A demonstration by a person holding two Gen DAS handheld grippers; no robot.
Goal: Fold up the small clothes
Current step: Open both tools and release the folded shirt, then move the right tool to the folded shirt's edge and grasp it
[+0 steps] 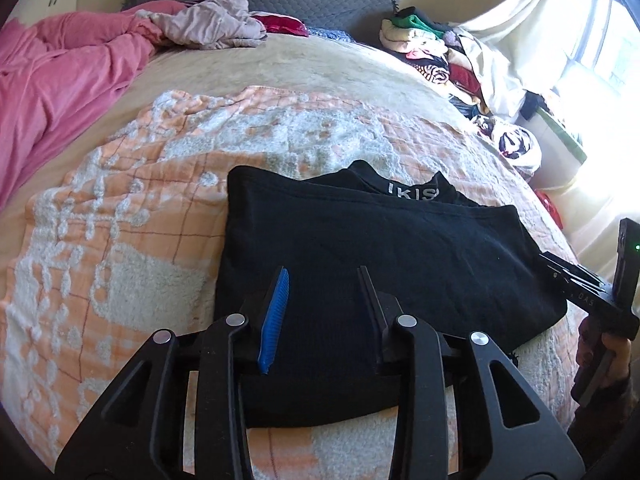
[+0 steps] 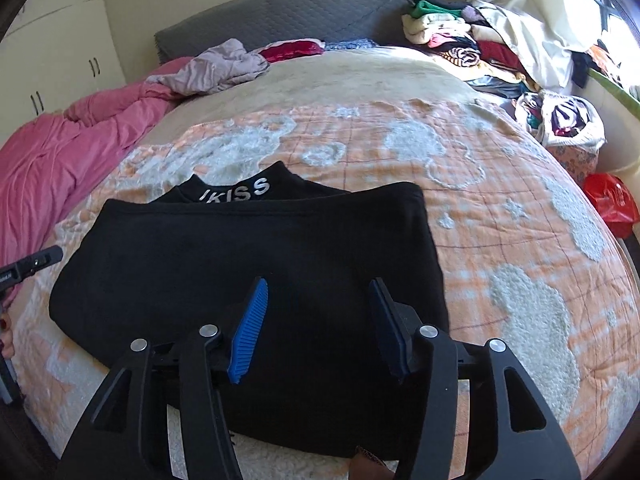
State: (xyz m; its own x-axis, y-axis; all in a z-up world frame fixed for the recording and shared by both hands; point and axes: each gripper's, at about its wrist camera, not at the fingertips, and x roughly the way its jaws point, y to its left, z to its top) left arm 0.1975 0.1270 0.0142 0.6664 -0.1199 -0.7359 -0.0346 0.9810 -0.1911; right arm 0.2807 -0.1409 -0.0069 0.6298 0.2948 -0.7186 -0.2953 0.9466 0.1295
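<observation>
A black top (image 1: pixel 360 248) (image 2: pixel 248 256) lies folded on the orange and white blanket (image 1: pixel 120 216) (image 2: pixel 500 208), its collar with white letters (image 2: pixel 240 192) at the far side. My left gripper (image 1: pixel 324 272) hovers open over the top's near left part, nothing between its fingers. My right gripper (image 2: pixel 318 284) hovers open over the near right part, its blue pads clear of the cloth. The right gripper's body (image 1: pixel 592 292) shows at the right edge of the left wrist view, held by a hand.
A pink cover (image 1: pixel 60 80) (image 2: pixel 52 152) lies bunched at the left. A grey garment (image 1: pixel 212 24) (image 2: pixel 216 68) sits near the grey headboard (image 2: pixel 300 12). Piled clothes (image 1: pixel 432 48) (image 2: pixel 460 44) fill the far right. A red bag (image 2: pixel 612 200) lies beside the bed.
</observation>
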